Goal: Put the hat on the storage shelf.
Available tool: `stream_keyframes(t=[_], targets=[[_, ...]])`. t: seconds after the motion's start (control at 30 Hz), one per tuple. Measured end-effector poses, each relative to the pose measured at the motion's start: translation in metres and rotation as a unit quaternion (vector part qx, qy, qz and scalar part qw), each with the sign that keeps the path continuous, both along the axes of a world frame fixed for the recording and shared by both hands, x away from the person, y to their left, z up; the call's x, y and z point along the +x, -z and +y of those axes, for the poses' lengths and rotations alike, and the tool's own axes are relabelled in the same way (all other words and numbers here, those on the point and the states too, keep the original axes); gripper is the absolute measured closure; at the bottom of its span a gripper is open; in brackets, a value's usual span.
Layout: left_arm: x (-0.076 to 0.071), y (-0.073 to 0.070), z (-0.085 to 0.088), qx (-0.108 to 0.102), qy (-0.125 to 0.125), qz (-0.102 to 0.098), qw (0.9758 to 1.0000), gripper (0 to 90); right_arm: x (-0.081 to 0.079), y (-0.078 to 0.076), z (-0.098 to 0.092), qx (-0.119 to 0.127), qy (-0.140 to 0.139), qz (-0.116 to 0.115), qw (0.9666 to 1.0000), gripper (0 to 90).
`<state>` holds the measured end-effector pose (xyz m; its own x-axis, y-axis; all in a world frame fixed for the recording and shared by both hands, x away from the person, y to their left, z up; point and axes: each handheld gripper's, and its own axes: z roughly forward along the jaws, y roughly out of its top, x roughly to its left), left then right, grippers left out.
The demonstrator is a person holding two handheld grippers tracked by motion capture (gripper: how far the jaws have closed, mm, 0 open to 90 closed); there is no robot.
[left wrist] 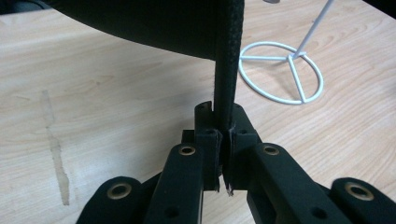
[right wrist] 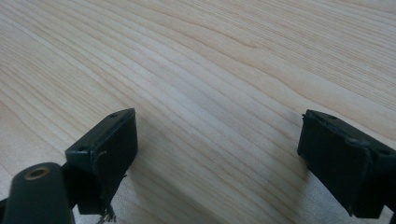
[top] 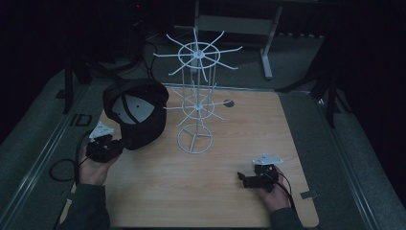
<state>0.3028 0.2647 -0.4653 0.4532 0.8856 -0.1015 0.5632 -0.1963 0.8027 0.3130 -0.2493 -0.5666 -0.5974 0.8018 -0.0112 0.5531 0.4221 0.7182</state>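
Observation:
A black cap hangs tilted above the left side of the wooden table, its pale lining facing up and left. My left gripper is shut on the cap's edge; in the left gripper view the black fabric edge runs up from between the pressed pads, with the gripper clamped on it. A white wire display stand with spoked arms rises at the table's middle; its ring base lies just right of the cap. My right gripper rests low at the front right, jaws wide apart over bare wood.
The wooden table has dark grey floor around it. A small round hole sits near its far edge. Metal frame legs stand behind the table. A pale streak marks the wood near the left gripper.

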Motion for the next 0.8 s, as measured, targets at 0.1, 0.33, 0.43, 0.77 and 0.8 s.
stream_keyframes(t=[0.1, 0.33, 0.43, 0.77, 0.8], targets=[[0.001, -0.002, -0.001, 0.002, 0.0, -0.002, 1.0, 86.5, 0.0, 0.0, 0.0, 0.0, 0.0, 0.0, 1.0, 11.9], [0.004, -0.01, -0.004, 0.003, -0.012, -0.015, 0.9998, 86.4, 0.0, 0.0, 0.0, 0.0, 0.0, 0.0, 1.0, 11.9], [0.005, -0.013, -0.005, 0.009, -0.015, -0.021, 0.9996, 86.4, 0.0, 0.0, 0.0, 0.0, 0.0, 0.0, 1.0, 11.9], [0.008, -0.025, -0.008, 0.015, -0.029, -0.037, 0.9988, 86.4, 0.0, 0.0, 0.0, 0.0, 0.0, 0.0, 1.0, 11.9], [0.008, -0.026, -0.007, 0.017, -0.03, -0.039, 0.9986, 86.5, 0.0, 0.0, 0.0, 0.0, 0.001, 0.0, 1.0, 11.9]])
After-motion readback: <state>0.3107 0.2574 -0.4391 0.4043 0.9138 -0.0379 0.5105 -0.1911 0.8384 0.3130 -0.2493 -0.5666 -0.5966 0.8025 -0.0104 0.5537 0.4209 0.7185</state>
